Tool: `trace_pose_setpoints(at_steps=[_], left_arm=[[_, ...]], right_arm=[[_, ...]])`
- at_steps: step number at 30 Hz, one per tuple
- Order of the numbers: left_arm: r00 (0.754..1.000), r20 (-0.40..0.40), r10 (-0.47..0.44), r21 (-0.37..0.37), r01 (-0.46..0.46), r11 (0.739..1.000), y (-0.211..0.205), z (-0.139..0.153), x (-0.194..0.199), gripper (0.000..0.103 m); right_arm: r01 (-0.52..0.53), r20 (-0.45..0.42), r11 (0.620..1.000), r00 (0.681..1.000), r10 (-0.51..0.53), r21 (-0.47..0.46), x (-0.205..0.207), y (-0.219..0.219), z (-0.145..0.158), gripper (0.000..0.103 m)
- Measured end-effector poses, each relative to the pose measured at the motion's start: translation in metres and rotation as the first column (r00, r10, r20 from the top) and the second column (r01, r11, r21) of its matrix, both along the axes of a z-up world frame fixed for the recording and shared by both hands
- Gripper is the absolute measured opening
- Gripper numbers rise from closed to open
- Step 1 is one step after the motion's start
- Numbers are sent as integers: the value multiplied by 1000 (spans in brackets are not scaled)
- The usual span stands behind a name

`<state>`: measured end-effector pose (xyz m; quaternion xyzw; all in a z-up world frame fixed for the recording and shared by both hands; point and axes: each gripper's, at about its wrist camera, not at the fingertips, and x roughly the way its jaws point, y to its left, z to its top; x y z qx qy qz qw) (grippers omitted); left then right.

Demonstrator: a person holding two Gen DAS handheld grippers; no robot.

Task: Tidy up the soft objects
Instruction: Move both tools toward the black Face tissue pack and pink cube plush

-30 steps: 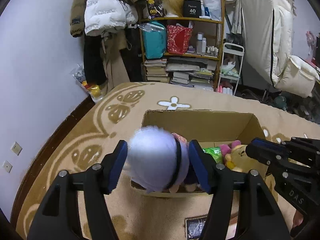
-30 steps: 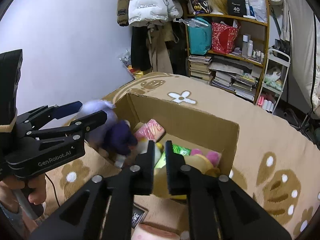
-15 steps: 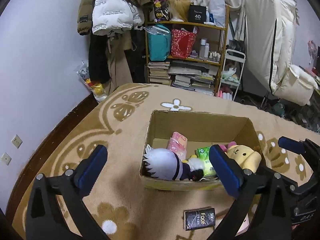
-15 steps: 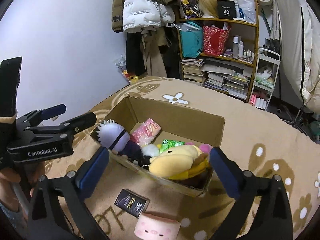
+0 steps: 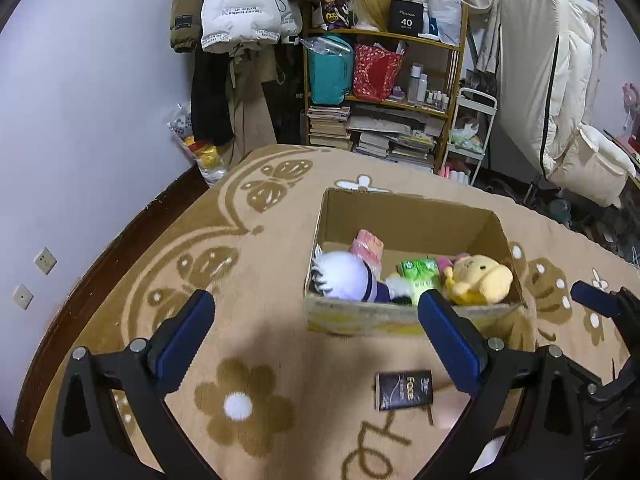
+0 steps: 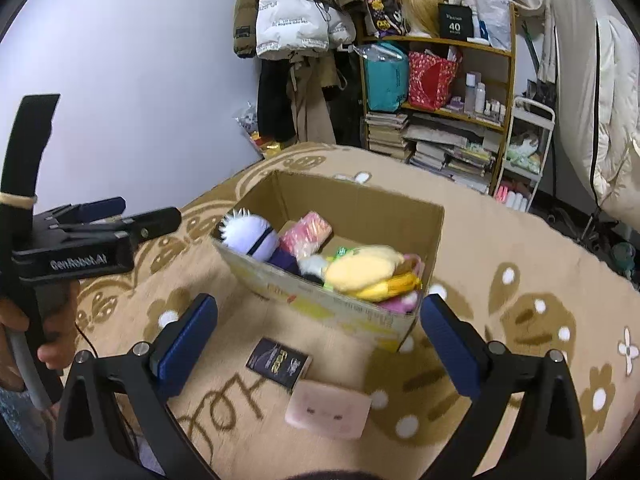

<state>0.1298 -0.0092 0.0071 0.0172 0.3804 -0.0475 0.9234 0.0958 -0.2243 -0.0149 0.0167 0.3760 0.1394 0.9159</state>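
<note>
Both grippers, left gripper and right gripper, gape empty; pink pig cushion beside cardboard box likely light, squashy; pinch its midsection.

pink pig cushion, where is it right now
The pink pig cushion lies on the rug in the right wrist view, outside the cardboard box and in front of its near wall, beside the black Face packet.
</note>
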Motion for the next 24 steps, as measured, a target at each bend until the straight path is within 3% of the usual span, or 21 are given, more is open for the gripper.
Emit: trace_pose_setpoints(at_steps=[12, 24], left_arm=[[1000, -10, -19, -19, 19, 1000, 2, -2, -35, 101], [995, -87, -41, -19, 39, 999, -7, -36, -37, 101]], right_arm=[[45, -3, 999, 999, -45, 1, -35, 3, -13, 103], [88, -57, 995, 995, -85, 52, -42, 0, -44, 103]])
